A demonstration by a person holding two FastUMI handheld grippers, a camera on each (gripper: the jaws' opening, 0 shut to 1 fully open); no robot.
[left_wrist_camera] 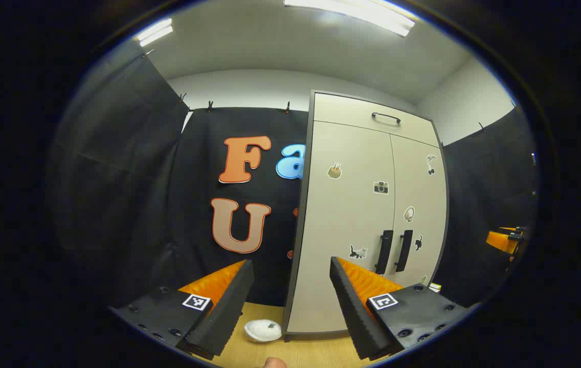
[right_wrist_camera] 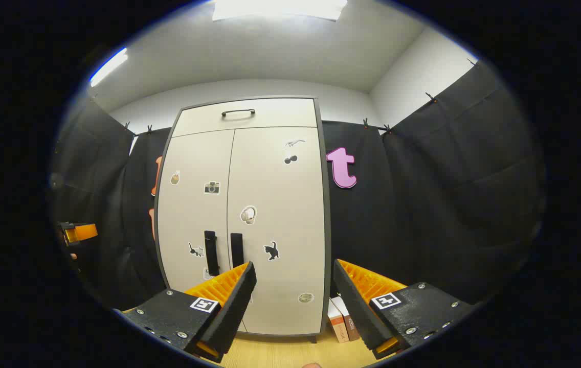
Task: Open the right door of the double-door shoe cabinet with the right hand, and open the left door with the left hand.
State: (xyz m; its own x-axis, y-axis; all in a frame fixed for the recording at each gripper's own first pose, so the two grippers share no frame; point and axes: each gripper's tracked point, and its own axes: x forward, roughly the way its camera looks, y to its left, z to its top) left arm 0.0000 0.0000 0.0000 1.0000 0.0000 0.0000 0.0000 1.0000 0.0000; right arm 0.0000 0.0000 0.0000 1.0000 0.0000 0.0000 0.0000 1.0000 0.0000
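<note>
Nothing done yet: shoe cabinet (right_wrist_camera: 249,214) standing on the wooden floor (right_wrist_camera: 280,352) against the black booth wall, both the left door (right_wrist_camera: 196,209) and right door (right_wrist_camera: 280,225) flush shut, the two dark vertical handles, left handle (right_wrist_camera: 211,253) and right handle (right_wrist_camera: 237,250), side by side at the centre seam and untouched. Still to do, both pulls: right gripper (right_wrist_camera: 294,296) well short of the cabinet and facing the right door, fingers spread wide and empty; left gripper (left_wrist_camera: 290,301) off to the cabinet's left side, also well apart, fingers likewise wide apart holding nothing. Smaller stuff: books (right_wrist_camera: 344,319) on the floor just beside the cabinet's right foot, white round object (left_wrist_camera: 262,330) on the floor near its left corner.
</note>
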